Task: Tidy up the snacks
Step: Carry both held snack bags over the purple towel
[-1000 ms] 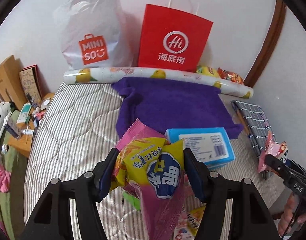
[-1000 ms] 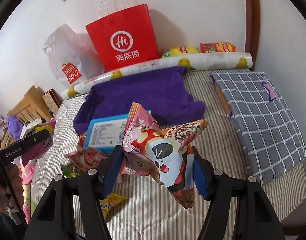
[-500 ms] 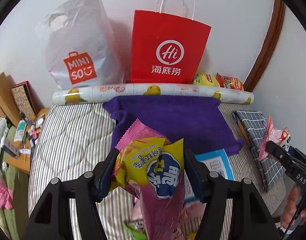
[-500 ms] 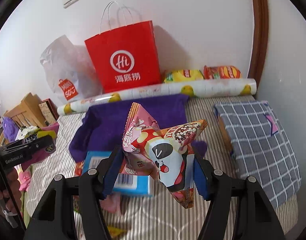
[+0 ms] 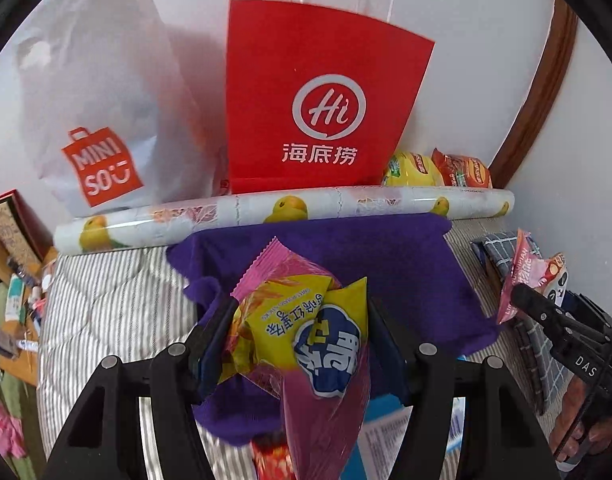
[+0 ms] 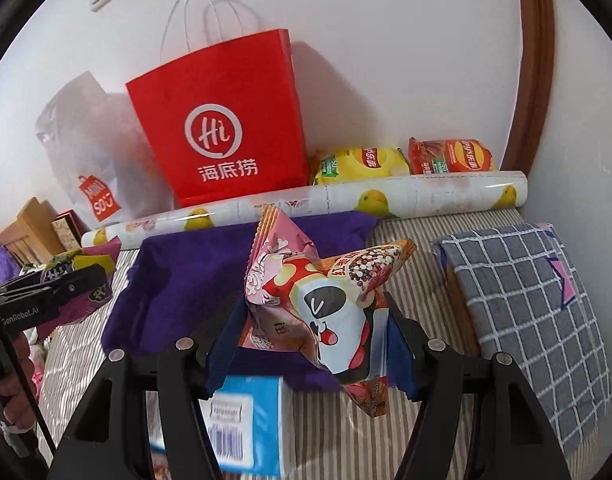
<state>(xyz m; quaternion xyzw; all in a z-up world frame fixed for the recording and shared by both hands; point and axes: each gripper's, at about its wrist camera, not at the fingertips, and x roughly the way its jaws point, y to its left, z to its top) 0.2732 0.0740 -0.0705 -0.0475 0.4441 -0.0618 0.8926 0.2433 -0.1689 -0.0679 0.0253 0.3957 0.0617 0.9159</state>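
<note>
Snacks are in both my tools right now: my left gripper [image 5: 298,344] has its jaws pinching a pink and yellow snack bag [image 5: 306,332], and my right gripper [image 6: 313,340] has its jaws pinching a pink panda snack bag [image 6: 325,300], both held up over the purple towel [image 5: 385,264] on the striped bed [image 5: 106,312]. At 12 o'clock stands the red paper bag [image 5: 321,100], with the white Miniso bag [image 5: 94,120] at 10 o'clock against the wall. 2 chip packets, a yellow chip packet [image 6: 361,160] and a red chip packet [image 6: 451,156], lie behind the printed roll [image 6: 425,192] at about 1 o'clock, which I judge is the sorted spot. I reckon the job is only partly done: these 2 bags need placing, and a blue box [image 6: 246,420] at 6 o'clock, plus a red wrapper [image 5: 270,456] low beneath my left tool, wait on the bed. Whether either shopping bag holds snacks I cannot tell.
</note>
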